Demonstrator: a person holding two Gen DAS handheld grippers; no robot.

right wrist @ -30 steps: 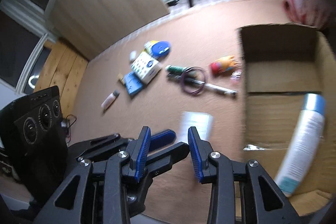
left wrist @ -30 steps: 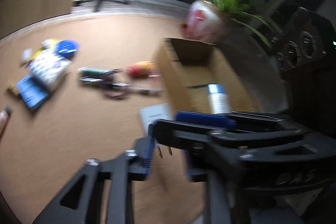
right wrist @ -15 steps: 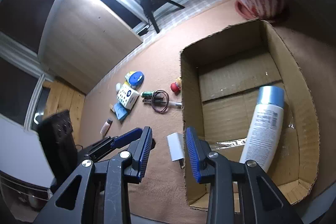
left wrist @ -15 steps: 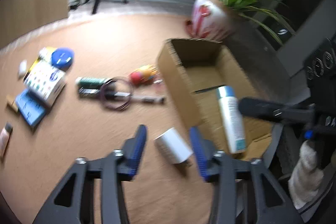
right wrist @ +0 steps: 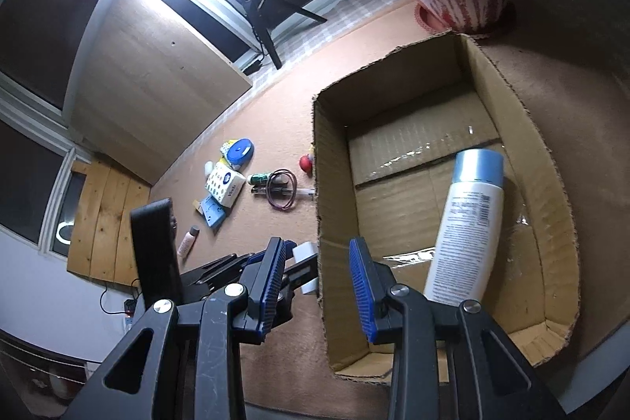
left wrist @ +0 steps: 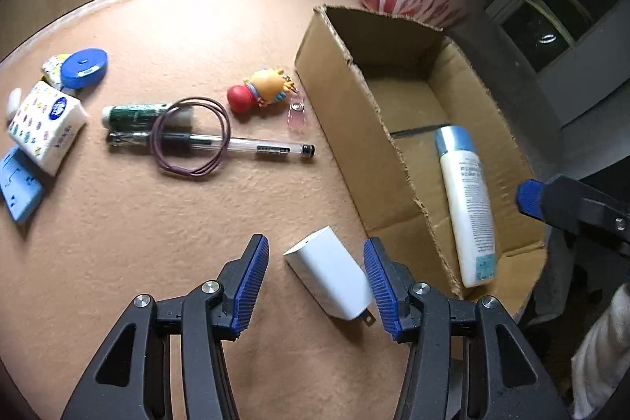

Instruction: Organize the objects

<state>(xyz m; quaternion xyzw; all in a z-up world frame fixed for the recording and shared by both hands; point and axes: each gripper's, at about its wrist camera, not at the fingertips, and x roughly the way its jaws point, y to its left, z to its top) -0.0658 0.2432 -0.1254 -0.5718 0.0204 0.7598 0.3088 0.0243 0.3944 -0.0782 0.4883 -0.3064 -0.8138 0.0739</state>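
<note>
Left gripper (left wrist: 316, 284) spread wide around white charger (left wrist: 328, 278), cardboard box (left wrist: 354, 105) just beside; right gripper (right wrist: 317, 286) released

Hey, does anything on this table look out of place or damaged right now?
The cardboard box has ragged, torn edges, its flaps apparently ripped off. A purple loop lies tangled over the pen. Otherwise just loose clutter; nothing spilled.

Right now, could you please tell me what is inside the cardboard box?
The cardboard box holds one white bottle with a blue cap, lying on its floor flaps. The near end of the floor is hidden behind the right claw.
</note>
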